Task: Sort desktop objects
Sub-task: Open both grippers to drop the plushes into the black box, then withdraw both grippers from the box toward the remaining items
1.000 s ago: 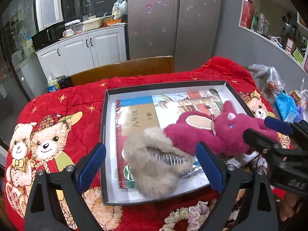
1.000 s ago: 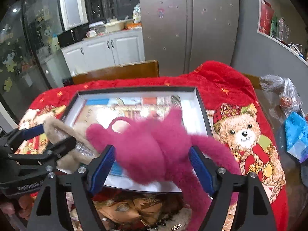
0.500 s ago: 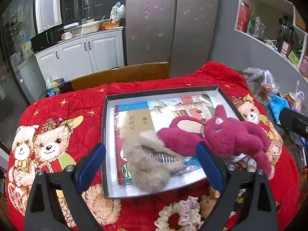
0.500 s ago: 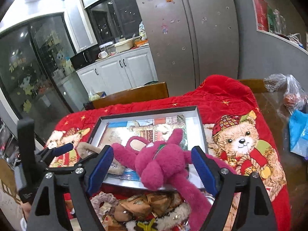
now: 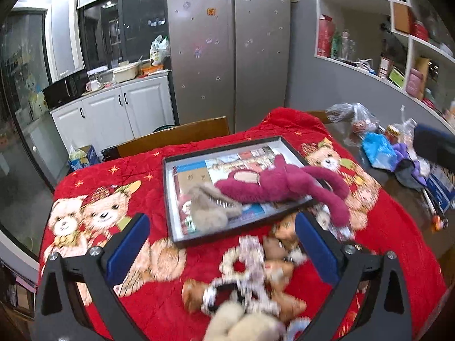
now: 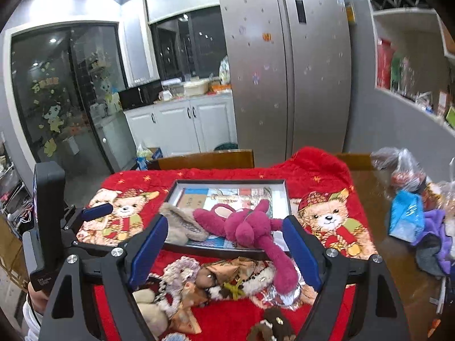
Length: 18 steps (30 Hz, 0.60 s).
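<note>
Both grippers, left (image 5: 221, 251) and right (image 6: 224, 248), are gaping empty; next, aim squarely over one near-pile (image 6: 216, 281) item.

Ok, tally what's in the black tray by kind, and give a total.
Magenta plush toy: 1
Beige fluffy hair claw: 1
Book: 1
Total in the tray: 3
</note>
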Available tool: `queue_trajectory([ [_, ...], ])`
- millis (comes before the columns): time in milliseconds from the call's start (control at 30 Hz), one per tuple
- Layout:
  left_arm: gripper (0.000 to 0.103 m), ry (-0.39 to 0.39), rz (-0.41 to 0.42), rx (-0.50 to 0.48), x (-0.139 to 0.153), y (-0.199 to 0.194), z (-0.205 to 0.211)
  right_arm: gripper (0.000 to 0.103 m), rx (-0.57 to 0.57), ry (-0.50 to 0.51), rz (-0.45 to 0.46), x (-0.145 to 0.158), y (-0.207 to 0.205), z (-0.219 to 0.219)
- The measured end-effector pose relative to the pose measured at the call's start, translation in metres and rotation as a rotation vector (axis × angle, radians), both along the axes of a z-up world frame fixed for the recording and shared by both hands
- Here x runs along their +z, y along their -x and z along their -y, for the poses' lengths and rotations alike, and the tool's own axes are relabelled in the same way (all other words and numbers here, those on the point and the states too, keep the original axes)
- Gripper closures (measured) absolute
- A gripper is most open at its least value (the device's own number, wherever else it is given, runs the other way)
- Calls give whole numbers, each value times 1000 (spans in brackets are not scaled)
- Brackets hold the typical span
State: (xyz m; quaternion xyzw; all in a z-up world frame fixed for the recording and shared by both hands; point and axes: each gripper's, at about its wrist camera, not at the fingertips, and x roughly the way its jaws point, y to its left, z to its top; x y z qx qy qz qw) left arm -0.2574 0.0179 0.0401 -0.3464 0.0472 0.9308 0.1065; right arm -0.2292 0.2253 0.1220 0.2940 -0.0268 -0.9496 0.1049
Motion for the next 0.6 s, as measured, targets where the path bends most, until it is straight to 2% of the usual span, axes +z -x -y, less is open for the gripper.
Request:
queue_trajectory([
  [100,0,8,4,9,-4,-32,5,18,-3,-24,-30,9,-29,4],
  [233,0,3,19,21,-24,-79,11,18,3,-65,-57,7,-64,11],
  [300,0,-33,42,21,-38,-96,15,18,20,-79,-66,1,-81,15],
  [467,0,-115,90,102,-61,-125,29,18,34,-120,-45,-20,-107,22],
  [600,0,-106,121,139,-75,-133,35,18,-6,-130,-24,-34,-129,18],
])
